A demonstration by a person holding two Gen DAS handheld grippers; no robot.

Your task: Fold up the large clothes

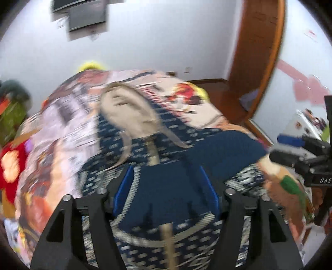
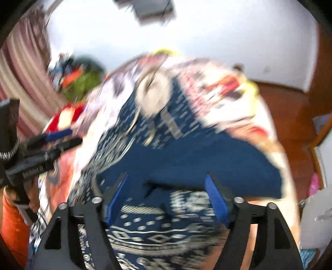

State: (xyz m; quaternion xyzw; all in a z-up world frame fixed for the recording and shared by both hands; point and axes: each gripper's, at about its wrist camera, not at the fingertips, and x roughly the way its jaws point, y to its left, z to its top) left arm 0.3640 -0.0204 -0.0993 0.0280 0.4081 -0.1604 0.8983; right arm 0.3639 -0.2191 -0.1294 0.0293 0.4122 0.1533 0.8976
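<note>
A navy garment [image 1: 217, 149] with white patterning and a beige-lined hood [image 1: 128, 112] lies spread on a colourful printed bedspread [image 1: 62, 128]. My left gripper [image 1: 167, 182] hovers over its near part, blue pads apart and only cloth showing between them. In the right wrist view the same garment [image 2: 207, 157] fills the middle, its plain navy part folded across. My right gripper [image 2: 167, 178] stands open above it, with nothing pinched. Each gripper shows in the other's view: the right one [image 1: 290, 149] at the right edge, the left one [image 2: 62, 137] at the left edge. Both pictures are blurred.
A wooden door frame [image 1: 259, 62] and floor lie past the bed's far right. Green and red items [image 1: 12, 124] sit at the bed's left, before a striped curtain [image 2: 25, 72]. A hand and orange sleeve [image 2: 12, 218] hold the left gripper. A dark screen [image 1: 87, 14] hangs on the wall.
</note>
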